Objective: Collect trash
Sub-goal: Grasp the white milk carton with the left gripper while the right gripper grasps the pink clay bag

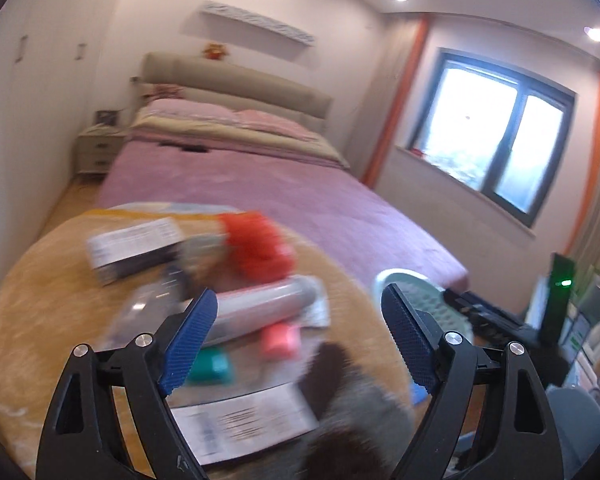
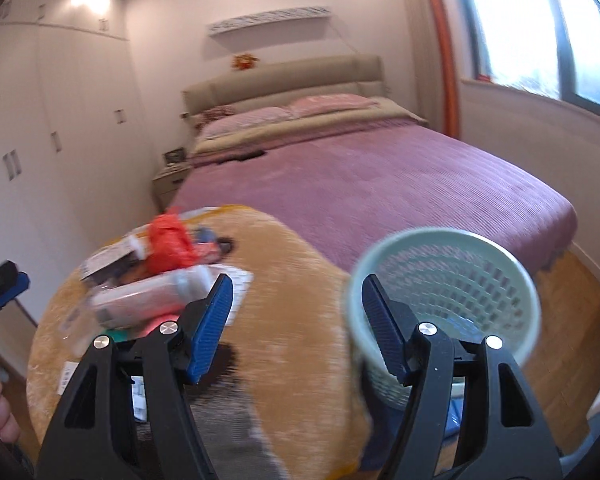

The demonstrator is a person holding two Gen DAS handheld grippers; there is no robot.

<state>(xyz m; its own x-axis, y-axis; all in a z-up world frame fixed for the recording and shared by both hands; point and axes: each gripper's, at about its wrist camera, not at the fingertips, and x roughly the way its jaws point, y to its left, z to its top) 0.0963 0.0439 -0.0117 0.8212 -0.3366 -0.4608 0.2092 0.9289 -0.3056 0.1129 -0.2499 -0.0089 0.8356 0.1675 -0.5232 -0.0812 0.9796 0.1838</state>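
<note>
Our left tongs (image 1: 300, 308) and right tongs (image 2: 296, 304) both stand released with nothing between the pads. The trash (image 1: 256, 248), a blurred heap that seems to include a red bag and small boxes, lies on the round tan fluffy surface (image 2: 300, 280). The pale green basket (image 2: 480, 264) stands just beside it, near the bed (image 2: 380, 184).

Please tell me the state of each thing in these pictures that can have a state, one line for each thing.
Left gripper: open, nothing between its fingers.
Right gripper: open, nothing between its fingers.
Pale green perforated plastic basket: upright beside the rug, mouth open.
Crumpled red plastic bag: lying loose in the trash pile.
Round tan fluffy rug: flat, with trash piled on it.
Purple-covered bed: made.
</note>
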